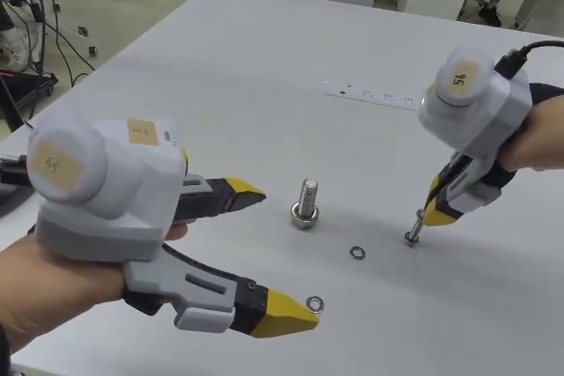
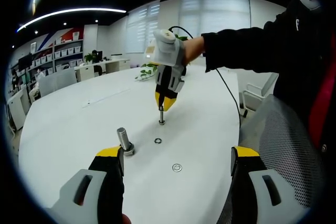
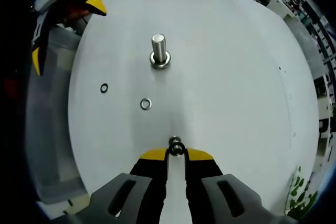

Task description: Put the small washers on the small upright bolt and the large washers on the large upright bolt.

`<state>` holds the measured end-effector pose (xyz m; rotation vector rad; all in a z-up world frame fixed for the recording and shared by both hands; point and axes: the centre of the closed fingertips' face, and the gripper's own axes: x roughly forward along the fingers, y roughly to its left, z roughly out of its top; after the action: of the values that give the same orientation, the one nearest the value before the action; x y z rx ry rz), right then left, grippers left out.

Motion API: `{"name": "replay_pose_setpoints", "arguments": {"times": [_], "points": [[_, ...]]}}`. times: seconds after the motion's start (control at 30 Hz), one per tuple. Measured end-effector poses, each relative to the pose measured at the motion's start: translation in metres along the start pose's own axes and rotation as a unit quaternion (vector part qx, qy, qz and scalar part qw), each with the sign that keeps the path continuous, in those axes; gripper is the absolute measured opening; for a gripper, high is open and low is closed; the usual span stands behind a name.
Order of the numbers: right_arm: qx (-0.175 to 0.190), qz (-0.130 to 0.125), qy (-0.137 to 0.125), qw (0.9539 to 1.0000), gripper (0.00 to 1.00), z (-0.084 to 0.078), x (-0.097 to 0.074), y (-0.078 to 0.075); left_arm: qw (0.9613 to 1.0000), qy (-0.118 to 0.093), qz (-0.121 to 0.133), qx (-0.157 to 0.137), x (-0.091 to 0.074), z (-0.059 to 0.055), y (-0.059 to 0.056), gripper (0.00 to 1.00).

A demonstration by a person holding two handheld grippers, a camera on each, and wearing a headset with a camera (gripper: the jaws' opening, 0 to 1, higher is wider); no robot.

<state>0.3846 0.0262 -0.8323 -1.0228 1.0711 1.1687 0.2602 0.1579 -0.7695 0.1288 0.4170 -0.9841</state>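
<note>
The large upright bolt (image 1: pixel 306 201) (image 2: pixel 124 140) (image 3: pixel 159 51) stands mid-table with washers around its base. The small upright bolt (image 1: pixel 412 233) (image 2: pixel 161 121) stands to its right. My right gripper (image 1: pixel 434 215) (image 2: pixel 166 103) (image 3: pixel 176 153) points down at that bolt's top, jaws nearly together on a small washer (image 3: pixel 176 146). Two loose washers lie flat: one (image 1: pixel 357 253) (image 2: pixel 157 140) (image 3: pixel 145 103) between the bolts, another (image 1: pixel 315 304) (image 2: pixel 177 168) (image 3: pixel 104 87) nearer me. My left gripper (image 1: pixel 271 257) (image 2: pixel 177 155) (image 3: pixel 65 32) hovers open and holds nothing, with the nearer washer just ahead of its jaws.
A white power strip (image 1: pixel 370 92) lies on the white table (image 1: pixel 220 85) beyond the bolts. A mesh chair back (image 2: pixel 283 150) stands beside the table. Desks, chairs and cables line the room beyond the table's edges.
</note>
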Motion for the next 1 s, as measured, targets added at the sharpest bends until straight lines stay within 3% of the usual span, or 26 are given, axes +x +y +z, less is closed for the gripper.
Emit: {"name": "replay_pose_setpoints", "arguments": {"times": [0.47,1.0], "points": [[0.011,0.006,-0.002,0.9999,0.13,-0.008,0.023,0.001,1.0,0.003,0.0,-0.002,0.001,-0.002,0.0,0.84],[0.006,0.003,0.005,1.0,0.13,-0.01,0.033,0.003,1.0,0.004,0.002,-0.003,-0.001,-0.004,0.0,0.83]]}}
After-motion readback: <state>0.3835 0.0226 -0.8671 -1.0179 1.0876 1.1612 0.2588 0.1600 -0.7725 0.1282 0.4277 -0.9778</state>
